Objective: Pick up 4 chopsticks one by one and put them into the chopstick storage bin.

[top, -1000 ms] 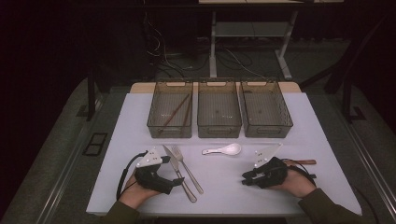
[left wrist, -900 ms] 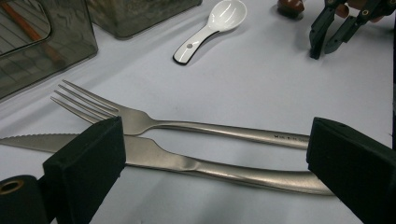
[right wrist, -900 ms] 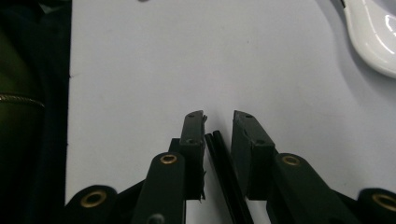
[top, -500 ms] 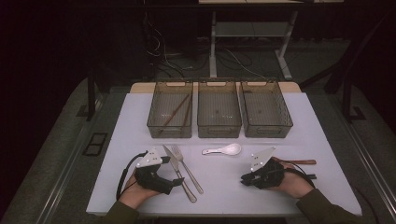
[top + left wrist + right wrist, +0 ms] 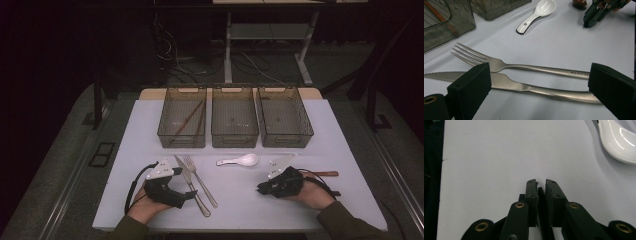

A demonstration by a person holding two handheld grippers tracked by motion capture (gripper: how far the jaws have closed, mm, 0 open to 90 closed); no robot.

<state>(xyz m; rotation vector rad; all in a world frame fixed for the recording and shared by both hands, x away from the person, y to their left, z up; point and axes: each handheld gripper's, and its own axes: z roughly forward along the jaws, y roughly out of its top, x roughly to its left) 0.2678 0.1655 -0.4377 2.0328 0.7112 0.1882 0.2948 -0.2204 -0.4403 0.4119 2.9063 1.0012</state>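
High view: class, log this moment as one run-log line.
left claw: open, straddling knife | right claw: shut, empty | spoon: on table

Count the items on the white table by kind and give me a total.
Clear smoky plastic bins: 3
Brown wooden chopsticks, in the left bin: 2
Steel fork: 1
Steel serrated knife: 1
White ceramic spoon: 1
Brown stick beside the right hand: 1
Total: 9

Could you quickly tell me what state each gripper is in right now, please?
Left gripper: open, jaws wide on either side of the knife and fork, gripping neither.
Right gripper: just closing, nearly shut, nothing between its jaws.
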